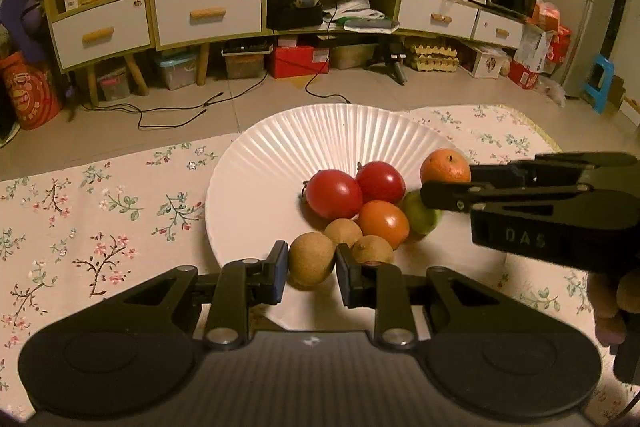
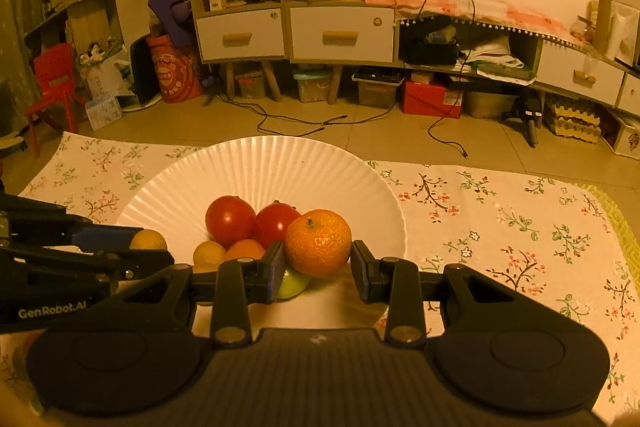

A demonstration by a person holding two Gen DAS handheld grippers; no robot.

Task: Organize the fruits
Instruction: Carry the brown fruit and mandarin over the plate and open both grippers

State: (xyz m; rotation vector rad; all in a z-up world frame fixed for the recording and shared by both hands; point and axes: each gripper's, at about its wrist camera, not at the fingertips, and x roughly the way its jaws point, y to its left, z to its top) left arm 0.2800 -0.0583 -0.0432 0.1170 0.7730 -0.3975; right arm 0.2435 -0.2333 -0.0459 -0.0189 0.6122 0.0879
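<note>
A white ribbed plate [image 1: 280, 147] [image 2: 260, 167] lies on the flowered cloth. On it sit two red tomatoes [image 1: 334, 193] [image 2: 230, 220], an orange fruit [image 1: 383, 222], a green fruit [image 1: 420, 215] [image 2: 294, 283] and two brown round fruits [image 1: 344, 231]. My left gripper [image 1: 312, 265] is shut on another brown round fruit [image 1: 311, 263] over the plate's near rim. Across the plate, my right gripper [image 2: 318, 259] is shut on a tangerine [image 2: 318, 242] [image 1: 445, 167], held above the green fruit. In the right wrist view the left gripper's fingers [image 2: 104, 239] reach in from the left.
The flowered tablecloth [image 2: 500, 227] [image 1: 100, 227] spreads to both sides of the plate. Past the table edge lies a tiled floor with cables [image 2: 344, 121], low cabinets with drawers [image 1: 208, 13], storage boxes and a red chair [image 2: 52, 87].
</note>
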